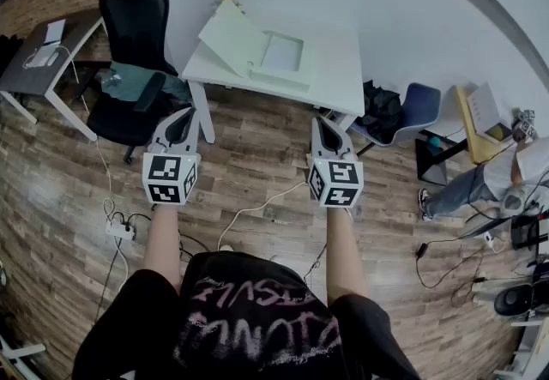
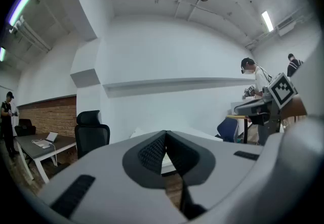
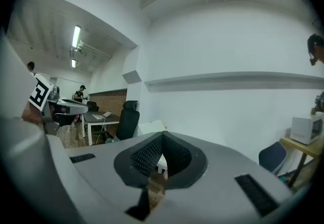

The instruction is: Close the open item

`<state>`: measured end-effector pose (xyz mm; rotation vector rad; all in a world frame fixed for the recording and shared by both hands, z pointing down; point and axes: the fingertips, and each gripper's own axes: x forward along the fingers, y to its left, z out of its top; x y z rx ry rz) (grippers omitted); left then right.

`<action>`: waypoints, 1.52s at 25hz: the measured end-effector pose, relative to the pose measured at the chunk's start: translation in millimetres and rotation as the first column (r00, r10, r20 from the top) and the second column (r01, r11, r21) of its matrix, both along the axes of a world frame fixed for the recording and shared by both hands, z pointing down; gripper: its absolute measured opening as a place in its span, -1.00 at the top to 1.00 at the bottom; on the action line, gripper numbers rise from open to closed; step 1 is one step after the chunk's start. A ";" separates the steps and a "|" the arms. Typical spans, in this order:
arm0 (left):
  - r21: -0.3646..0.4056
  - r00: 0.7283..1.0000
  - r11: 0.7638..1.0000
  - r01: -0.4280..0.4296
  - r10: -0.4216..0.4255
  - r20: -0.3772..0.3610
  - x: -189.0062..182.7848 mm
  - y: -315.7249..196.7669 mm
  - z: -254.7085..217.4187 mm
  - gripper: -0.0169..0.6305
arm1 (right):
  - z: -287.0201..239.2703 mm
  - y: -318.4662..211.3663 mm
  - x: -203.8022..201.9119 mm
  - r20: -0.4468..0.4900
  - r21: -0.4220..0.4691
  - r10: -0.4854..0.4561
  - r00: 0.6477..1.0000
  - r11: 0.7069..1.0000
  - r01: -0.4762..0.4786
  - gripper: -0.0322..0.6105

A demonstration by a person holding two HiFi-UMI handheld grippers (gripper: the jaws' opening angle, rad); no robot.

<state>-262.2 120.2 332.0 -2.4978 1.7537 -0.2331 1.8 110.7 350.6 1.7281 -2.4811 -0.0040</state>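
An open white box point(image 1: 257, 48) lies on the white table point(image 1: 339, 74), its pale lid point(image 1: 230, 33) tilted up to the left and its shallow tray point(image 1: 283, 54) to the right. Both grippers hover over the wooden floor, short of the table's near edge. The left gripper point(image 1: 183, 115) points at the table's left leg, and the right gripper point(image 1: 324, 123) points at its right front. Each is shut with nothing held. In the left gripper view the left gripper point(image 2: 165, 134) has its jaws touching. The right gripper point(image 3: 163, 137) looks the same, with the lid point(image 3: 151, 127) just beyond.
A black office chair point(image 1: 133, 18) with a green cloth point(image 1: 133, 82) stands left of the table, beside a dark desk point(image 1: 39, 57) with a laptop. A black bag point(image 1: 377, 108) and blue chair point(image 1: 418, 108) are to the right. A power strip point(image 1: 120, 231) and cables lie on the floor. A person point(image 1: 480, 183) sits far right.
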 end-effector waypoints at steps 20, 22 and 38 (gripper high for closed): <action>-0.005 0.999 0.999 -0.051 0.051 -0.016 -24.5 -7.0 7.2 0.94 | -1.7 2.6 -31.6 -0.030 0.020 0.013 0.999 1.000 -0.013 0.87; -0.010 0.998 0.998 -0.058 0.057 -0.014 -27.4 -10.3 10.1 0.94 | 0.8 0.8 -33.6 -0.029 0.014 0.024 0.999 1.000 -0.024 0.87; -0.043 0.999 0.998 -0.054 0.054 0.002 -23.2 -85.5 26.7 0.94 | 25.1 -76.1 -24.5 -0.023 -0.034 0.029 0.999 0.999 -0.030 0.87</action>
